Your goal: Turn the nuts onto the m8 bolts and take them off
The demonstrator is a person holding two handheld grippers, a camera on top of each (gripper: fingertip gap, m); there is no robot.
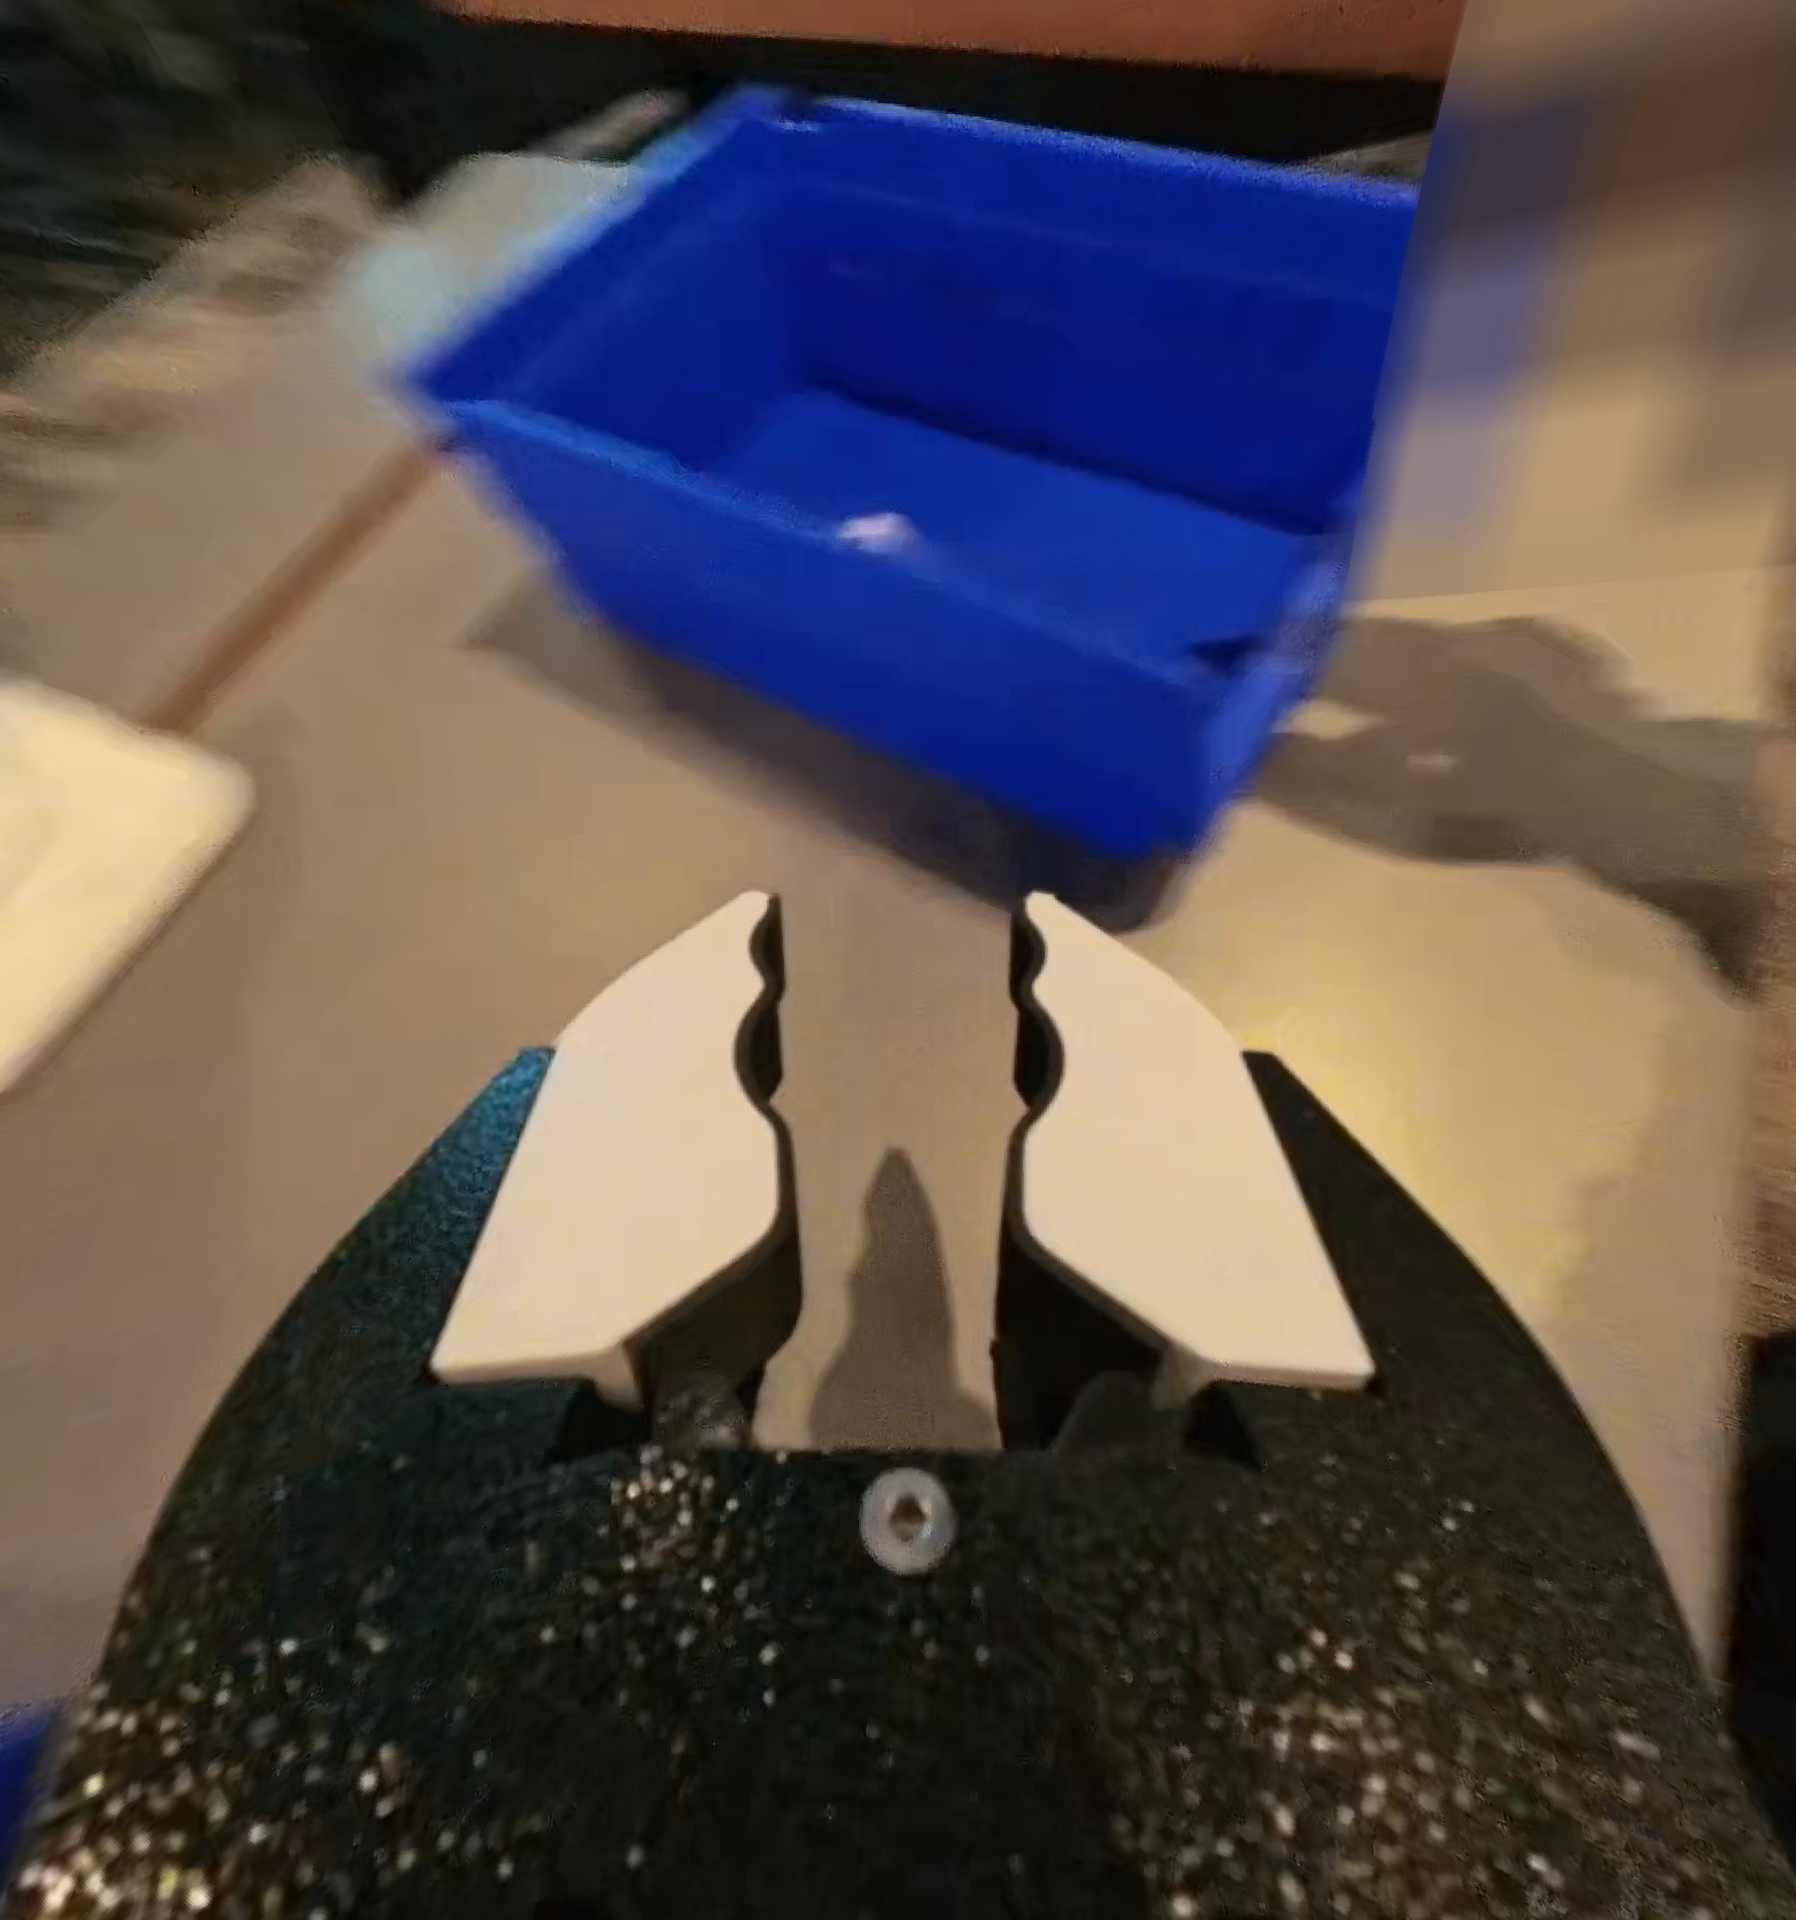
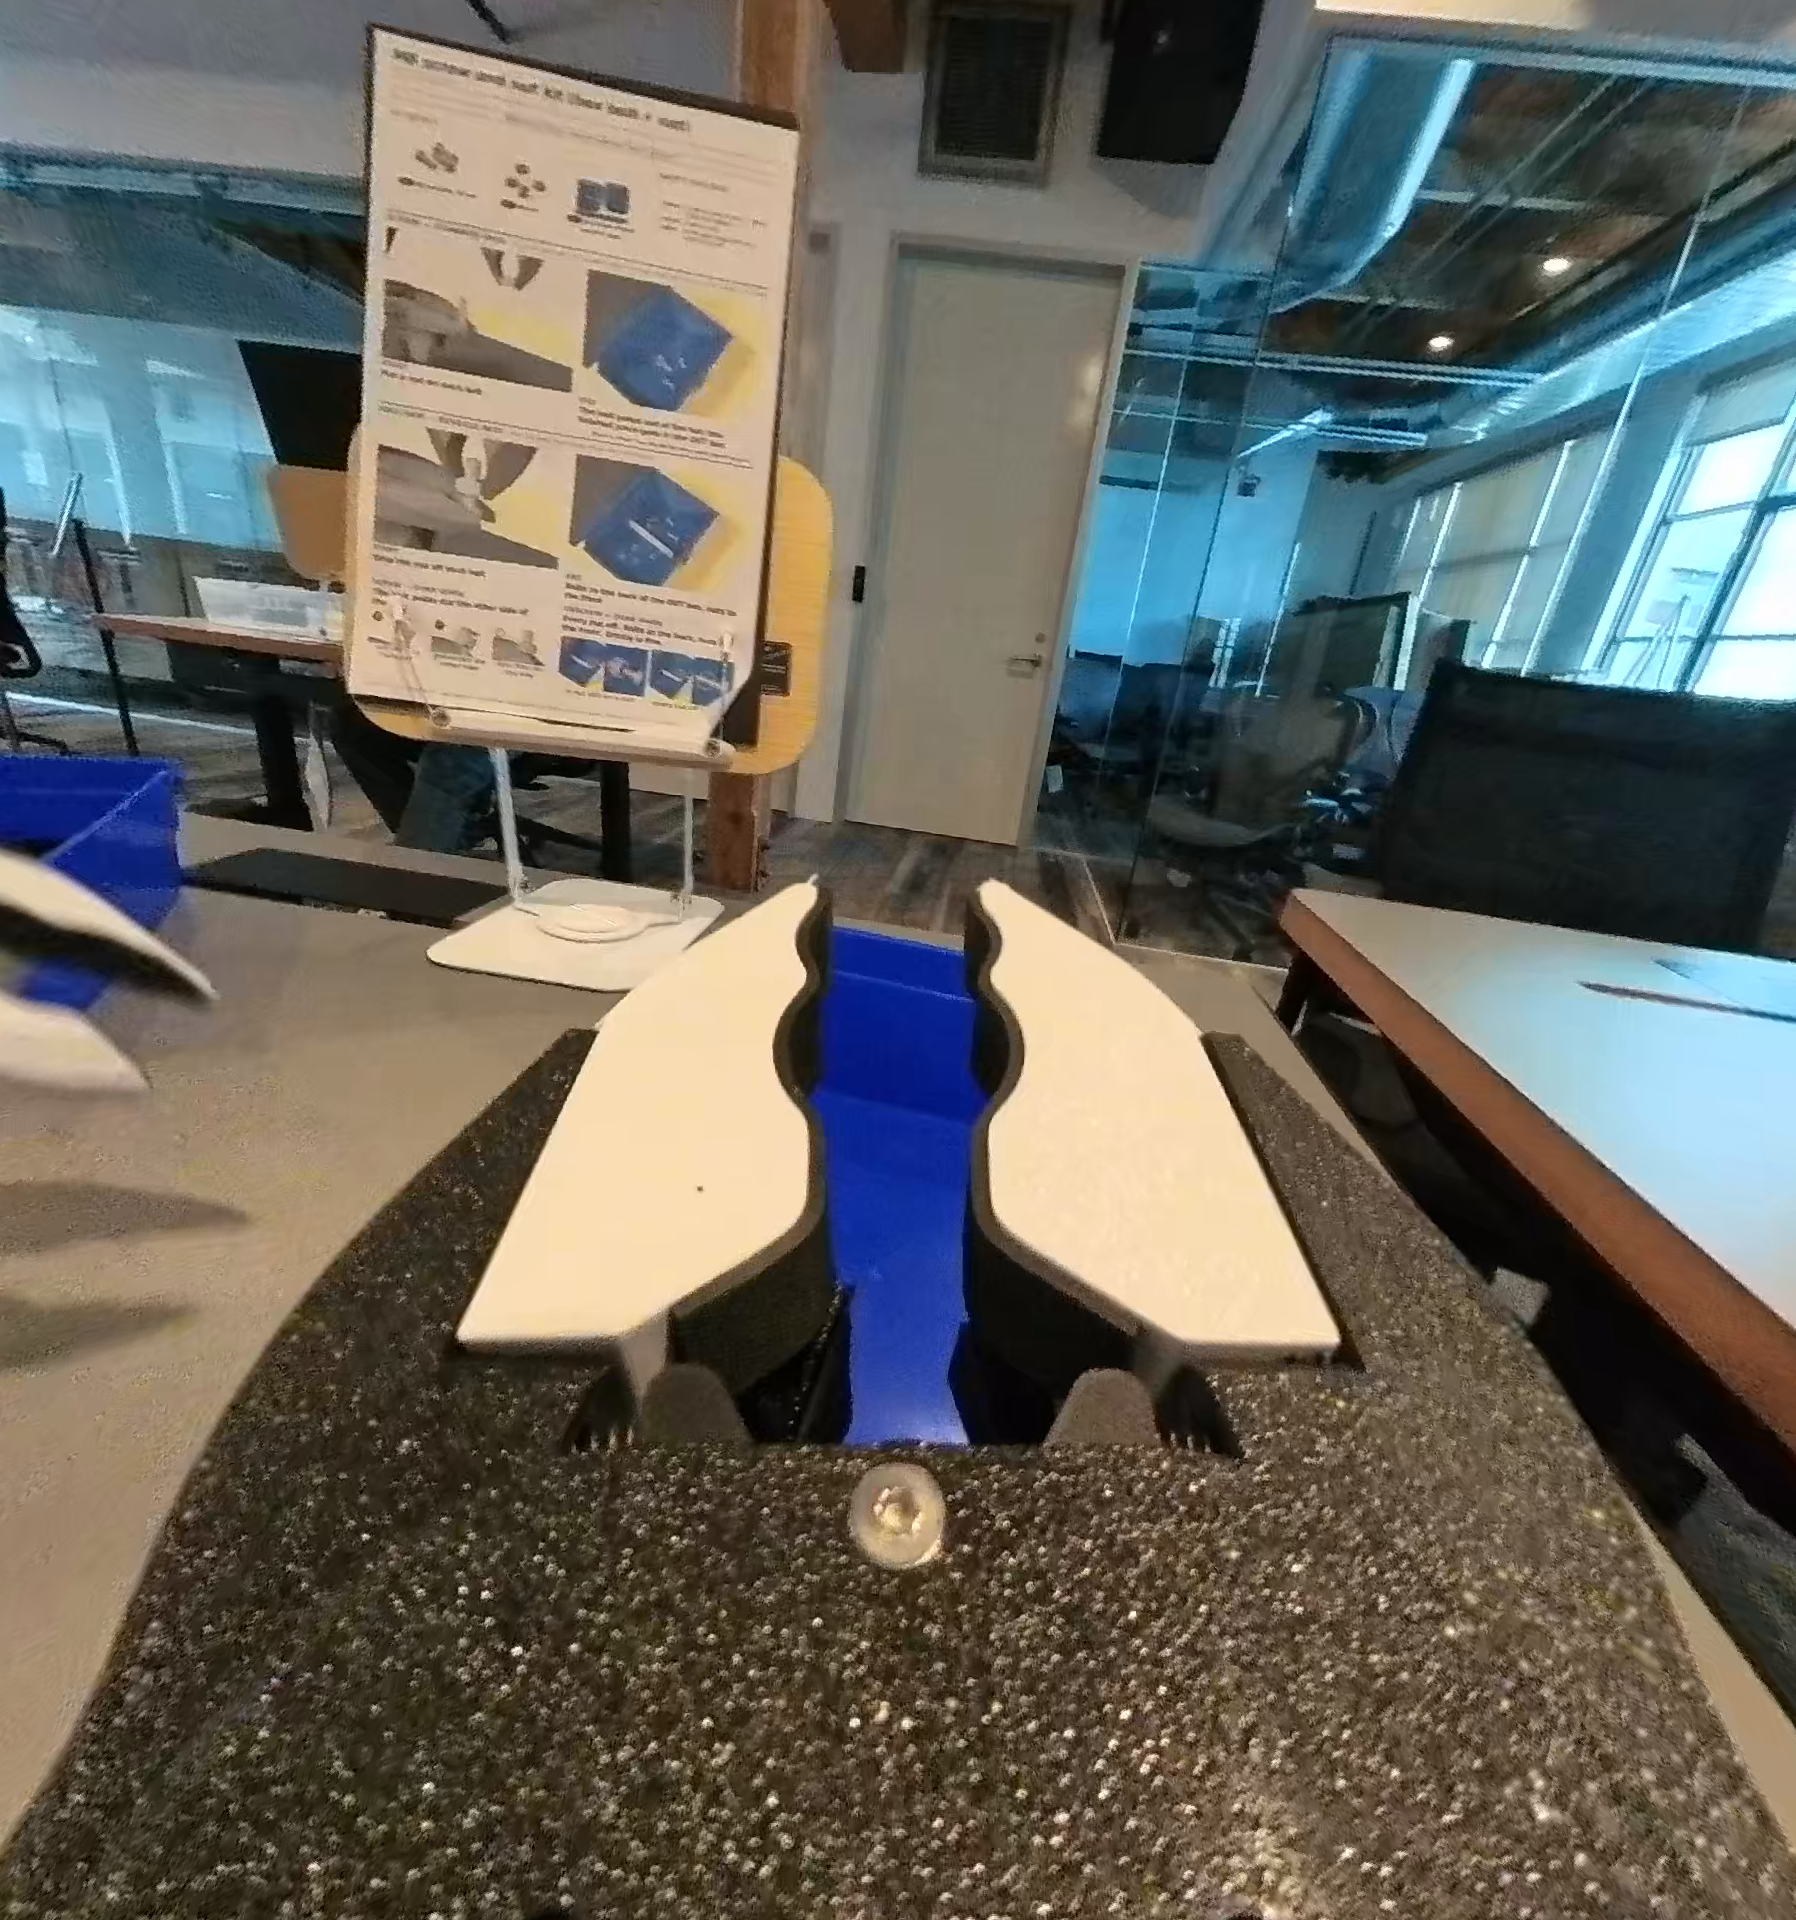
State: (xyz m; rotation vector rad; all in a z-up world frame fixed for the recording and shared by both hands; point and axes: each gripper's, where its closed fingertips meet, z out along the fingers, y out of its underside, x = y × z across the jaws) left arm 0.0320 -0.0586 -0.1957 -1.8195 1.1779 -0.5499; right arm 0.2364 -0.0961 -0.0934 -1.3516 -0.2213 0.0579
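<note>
Open grey counter [image 1: 374, 935] spreads ahead of the left tool [image 1: 899, 914], lower left of its frame, wide and bare. Dead ahead, upper centre, a blue bin [image 1: 873, 644] blocks the straight line, its near wall just beyond the fingertips; the bin's mouth stands open from above. A white stand base [image 1: 52, 883] sits at the left edge. In the right wrist view, another blue bin [image 2: 894, 1039] lies under the right tool [image 2: 896, 914], the sheet stand [image 2: 572, 925] upper left, and clear counter between.
</note>
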